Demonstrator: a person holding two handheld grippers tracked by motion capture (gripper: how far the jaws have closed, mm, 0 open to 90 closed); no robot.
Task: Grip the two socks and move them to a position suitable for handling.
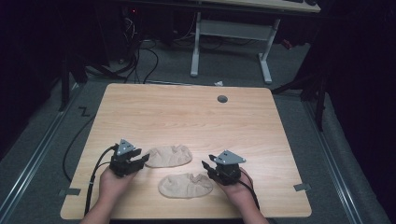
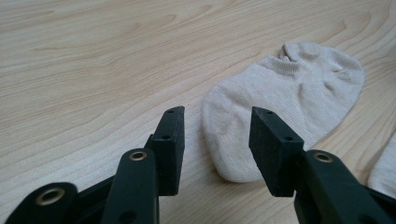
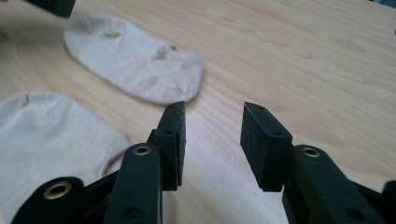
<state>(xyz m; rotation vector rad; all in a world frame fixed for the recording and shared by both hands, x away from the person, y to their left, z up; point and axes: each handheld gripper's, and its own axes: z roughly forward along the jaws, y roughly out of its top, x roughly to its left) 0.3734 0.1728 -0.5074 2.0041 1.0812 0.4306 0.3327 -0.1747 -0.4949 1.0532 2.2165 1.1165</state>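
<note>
Two beige socks lie on wooden desk (image 1: 187,112): far sock (image 1: 168,156) just beside left tongs (image 1: 142,161), near sock (image 1: 186,185) beside right tongs (image 1: 206,166). Both tongs released, grasping nothing.

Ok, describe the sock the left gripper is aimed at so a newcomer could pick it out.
On the wooden table, near the person's edge, lie two beige ankle socks. It is the farther sock, just right of the left gripper. Unlike the nearer sock, it sits toward the table's middle.
</note>
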